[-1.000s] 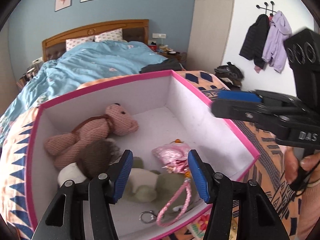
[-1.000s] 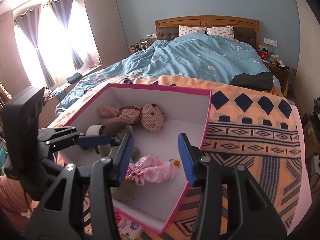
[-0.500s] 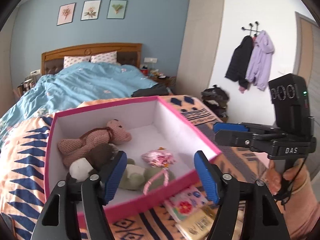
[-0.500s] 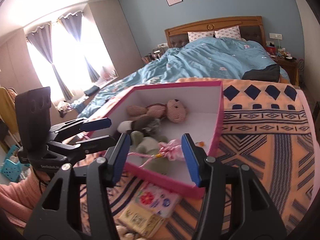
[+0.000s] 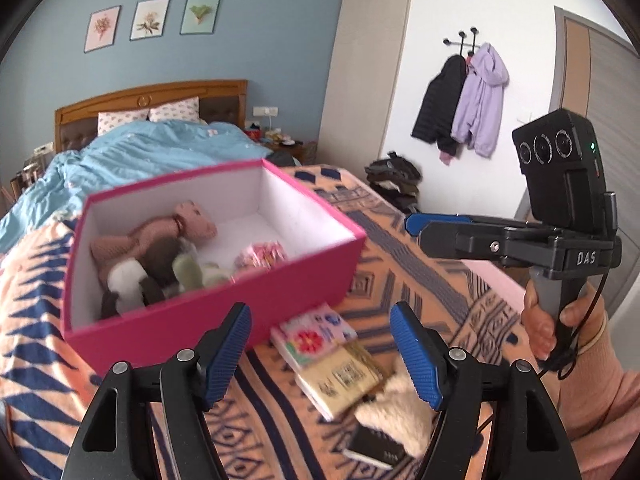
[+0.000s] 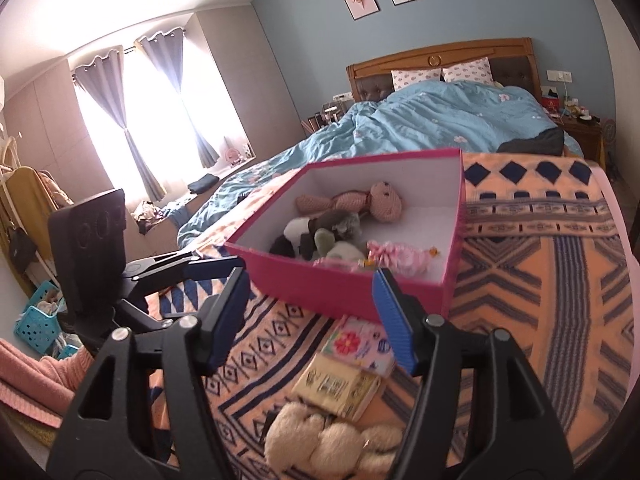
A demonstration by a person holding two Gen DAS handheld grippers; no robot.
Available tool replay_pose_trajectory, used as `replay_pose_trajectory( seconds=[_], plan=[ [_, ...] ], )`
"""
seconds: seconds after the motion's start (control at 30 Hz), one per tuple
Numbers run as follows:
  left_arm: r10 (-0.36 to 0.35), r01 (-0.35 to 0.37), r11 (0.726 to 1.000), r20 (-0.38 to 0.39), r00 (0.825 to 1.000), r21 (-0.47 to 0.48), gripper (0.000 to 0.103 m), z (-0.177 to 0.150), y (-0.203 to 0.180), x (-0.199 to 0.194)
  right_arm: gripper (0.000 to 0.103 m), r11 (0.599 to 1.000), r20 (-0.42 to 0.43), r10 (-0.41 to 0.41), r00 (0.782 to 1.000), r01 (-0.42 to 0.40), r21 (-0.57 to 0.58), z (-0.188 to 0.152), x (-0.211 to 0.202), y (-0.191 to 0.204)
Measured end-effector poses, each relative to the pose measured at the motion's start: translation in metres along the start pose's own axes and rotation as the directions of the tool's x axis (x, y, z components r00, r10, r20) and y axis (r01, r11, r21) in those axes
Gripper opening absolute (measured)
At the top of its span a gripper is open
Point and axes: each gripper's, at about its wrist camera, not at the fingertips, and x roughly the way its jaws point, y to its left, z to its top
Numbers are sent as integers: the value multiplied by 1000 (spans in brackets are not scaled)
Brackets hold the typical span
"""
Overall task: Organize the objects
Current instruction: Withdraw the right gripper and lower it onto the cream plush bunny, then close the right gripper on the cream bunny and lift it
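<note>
A pink box [image 5: 208, 320] [image 6: 340, 292] sits on the patterned blanket. It holds a pink knitted bear [image 5: 188, 228] [image 6: 372, 202], darker and green soft toys, and a pink frilly pouch [image 5: 262, 254] [image 6: 394, 254]. In front of the box lie a floral book [image 5: 312, 336] [image 6: 360, 342], a tan book [image 5: 340, 380] [image 6: 340, 384] and a cream plush [image 5: 400, 412] [image 6: 320, 440]. My left gripper [image 5: 320, 320] hangs open above the books, holding nothing. My right gripper [image 6: 310, 280] is opening, with nothing between its jaws, short of the box's near wall.
The orange and navy blanket [image 6: 540, 280] covers the foot of the bed, with a blue duvet [image 6: 440, 120] behind it. Coats [image 5: 472, 100] hang on the right wall above a clothes pile [image 5: 396, 180]. Blue baskets [image 6: 36, 320] stand on the floor at left.
Both grippers have drawn back out of the box toward me and their jaws have widened. The books and the cream plush in front of the box have come into view.
</note>
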Motion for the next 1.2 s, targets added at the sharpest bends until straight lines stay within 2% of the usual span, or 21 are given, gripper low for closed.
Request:
replay_pose_trajectory(
  seconds=[0.33,0.63,0.93,1.1,1.2],
  plan=[
    [-52,55,998,-103,993,24,73,-37,-22,18,65,992,-109,-27,994,41,121,-62,-1,-10],
    [-92,101,994,-171,981,44,72,-56,-36,34,65,963,-186,-28,982,76,260,-112,0,-28],
    [-130,145,988,-209,969,57,57,-61,-43,40,65,940,-200,-23,980,89,330,-129,-8,-36],
    [-147,166,983,-222,964,72,53,-62,-47,41,65,926,-201,-28,979,101,364,-136,-15,-40],
    [-156,178,981,-235,959,74,53,-63,-49,43,65,917,-205,2,979,80,391,-141,-13,-42]
  ],
)
